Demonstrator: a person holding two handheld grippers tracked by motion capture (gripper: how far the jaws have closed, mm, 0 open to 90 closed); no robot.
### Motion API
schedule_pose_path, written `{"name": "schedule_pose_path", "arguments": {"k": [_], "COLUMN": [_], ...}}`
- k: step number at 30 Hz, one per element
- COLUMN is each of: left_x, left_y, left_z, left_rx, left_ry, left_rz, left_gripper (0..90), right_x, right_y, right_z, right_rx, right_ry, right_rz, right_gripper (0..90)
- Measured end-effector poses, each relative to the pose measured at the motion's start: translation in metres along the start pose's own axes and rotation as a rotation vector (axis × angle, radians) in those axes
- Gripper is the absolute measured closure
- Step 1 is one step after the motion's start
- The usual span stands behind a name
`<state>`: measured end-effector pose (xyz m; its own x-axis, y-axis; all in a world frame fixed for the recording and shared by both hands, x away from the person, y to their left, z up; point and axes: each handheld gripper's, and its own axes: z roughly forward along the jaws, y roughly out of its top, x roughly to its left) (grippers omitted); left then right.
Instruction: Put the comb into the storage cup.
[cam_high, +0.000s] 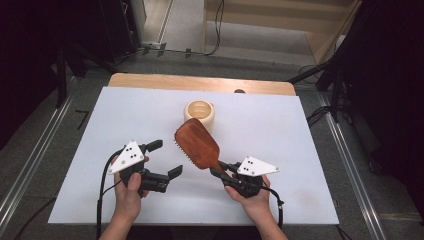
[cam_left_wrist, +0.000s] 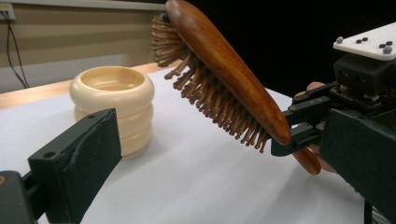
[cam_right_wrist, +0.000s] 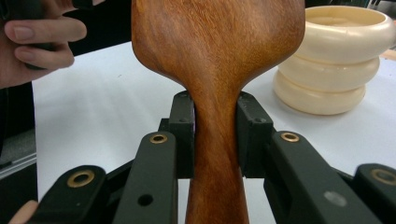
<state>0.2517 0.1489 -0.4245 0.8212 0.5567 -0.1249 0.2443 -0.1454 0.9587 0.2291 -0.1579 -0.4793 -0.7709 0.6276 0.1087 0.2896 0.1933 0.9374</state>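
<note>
A wooden hairbrush (cam_high: 197, 143) hangs tilted above the white table, its bristles (cam_left_wrist: 210, 95) facing down toward the left. My right gripper (cam_high: 223, 171) is shut on the neck of its handle (cam_right_wrist: 217, 140), with one pad on each side. A cream ribbed cup (cam_high: 200, 114) stands upright just beyond the brush head, and it also shows in the left gripper view (cam_left_wrist: 113, 105) and the right gripper view (cam_right_wrist: 334, 60). To the left of the brush, my left gripper (cam_high: 165, 159) is open and holds nothing, with its jaws pointing toward the brush.
The white sheet (cam_high: 125, 115) covers most of a wooden table whose bare strip (cam_high: 150, 80) shows at the far edge. Dark stands and cables (cam_high: 320, 115) lie on the floor around the table. A hand (cam_right_wrist: 37, 44) holds the left gripper.
</note>
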Motion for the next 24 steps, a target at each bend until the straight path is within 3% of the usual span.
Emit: {"name": "schedule_pose_path", "arguments": {"k": [9,20,24], "left_x": [-0.005,-0.010,-0.013], "left_y": [0.008,0.013,0.015], "left_z": [0.022,0.046,0.054], "left_rx": [0.015,0.004,0.010], "left_ry": [-0.016,-0.016,-0.006], "left_rz": [-0.022,-0.107,-0.117], "left_gripper": [0.0,0.0,2.0], "right_x": [0.002,0.005,0.007], "right_y": [0.001,0.002,0.002], "right_z": [-0.001,-0.002,-0.001], "right_rx": [-0.013,-0.039,-0.047], "right_ry": [0.002,-0.004,-0.003], "right_rz": [-0.007,-0.003,-0.009], "right_gripper": [69.5,69.5,69.5]}}
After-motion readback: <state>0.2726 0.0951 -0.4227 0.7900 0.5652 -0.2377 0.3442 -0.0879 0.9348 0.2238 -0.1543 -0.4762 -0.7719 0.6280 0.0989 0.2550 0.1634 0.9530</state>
